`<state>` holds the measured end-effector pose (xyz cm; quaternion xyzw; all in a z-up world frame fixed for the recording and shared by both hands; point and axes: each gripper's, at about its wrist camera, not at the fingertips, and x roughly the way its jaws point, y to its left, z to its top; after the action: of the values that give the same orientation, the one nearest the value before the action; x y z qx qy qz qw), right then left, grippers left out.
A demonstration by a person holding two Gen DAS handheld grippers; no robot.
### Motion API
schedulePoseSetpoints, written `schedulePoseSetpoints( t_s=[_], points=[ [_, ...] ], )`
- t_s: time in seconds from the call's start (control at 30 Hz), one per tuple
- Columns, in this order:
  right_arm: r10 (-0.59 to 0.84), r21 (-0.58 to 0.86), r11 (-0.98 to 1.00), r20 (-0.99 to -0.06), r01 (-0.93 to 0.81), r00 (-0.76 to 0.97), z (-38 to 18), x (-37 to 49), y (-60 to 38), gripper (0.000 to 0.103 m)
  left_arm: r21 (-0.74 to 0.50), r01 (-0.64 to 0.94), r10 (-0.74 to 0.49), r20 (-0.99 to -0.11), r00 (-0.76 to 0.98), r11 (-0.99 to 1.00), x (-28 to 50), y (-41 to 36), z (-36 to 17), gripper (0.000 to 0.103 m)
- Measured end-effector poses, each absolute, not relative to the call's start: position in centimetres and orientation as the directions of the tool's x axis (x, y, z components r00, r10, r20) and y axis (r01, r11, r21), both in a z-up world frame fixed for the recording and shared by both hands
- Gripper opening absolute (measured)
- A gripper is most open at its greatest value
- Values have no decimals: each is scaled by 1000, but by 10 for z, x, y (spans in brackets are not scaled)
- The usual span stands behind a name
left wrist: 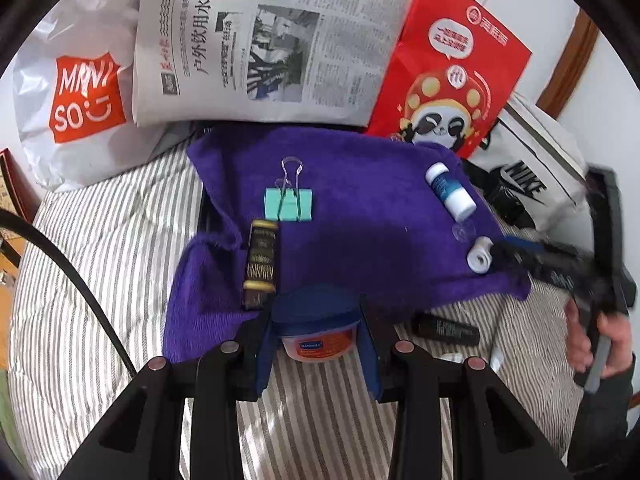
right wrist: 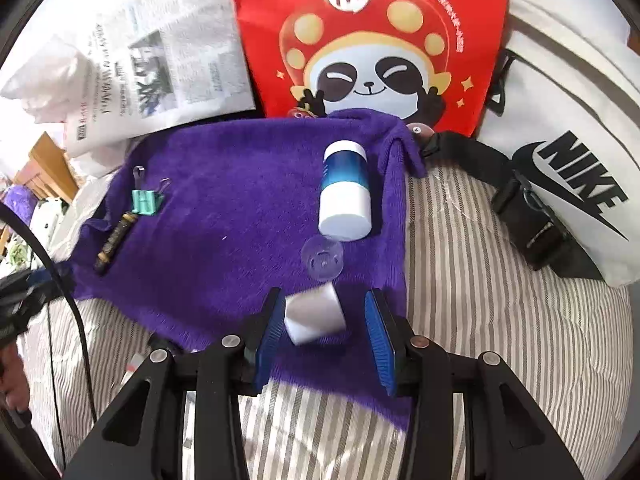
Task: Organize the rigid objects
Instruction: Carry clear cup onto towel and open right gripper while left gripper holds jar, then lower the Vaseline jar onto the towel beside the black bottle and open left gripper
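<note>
My right claw (right wrist: 320, 332) spread, white cap (right wrist: 314, 314) loose between; back off straight. Left claw (left wrist: 318, 332) pinching jar (left wrist: 318, 334).

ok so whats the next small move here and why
Probably lift the right gripper clear. Its jaws stand apart around the small white roll, which lies on the purple towel with a gap at the right pad, so it looks released. The left gripper is shut on the blue-lidded jar, likely next to place.
</note>
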<state>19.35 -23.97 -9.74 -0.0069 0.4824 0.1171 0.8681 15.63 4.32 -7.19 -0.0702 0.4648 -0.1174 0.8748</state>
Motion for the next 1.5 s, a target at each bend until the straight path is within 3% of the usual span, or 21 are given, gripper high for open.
schedulePoseSetpoints(
  t_s=[0.43,0.77,1.5],
  points=[
    [214,121,972,-800,-199,561,-82,162,-257,42,-180,157,-236,-835,497,971,211,19,-102,34],
    [255,128,958,-785,-255,565,-77,154,-247,42,2,203,-103,-856,507,979,229,-6,-117,34],
    [269,166,957,-817,-237,511,-96,150,-256,42,-22,213,-131,-850,510,977,211,11,-117,35]
  ],
)
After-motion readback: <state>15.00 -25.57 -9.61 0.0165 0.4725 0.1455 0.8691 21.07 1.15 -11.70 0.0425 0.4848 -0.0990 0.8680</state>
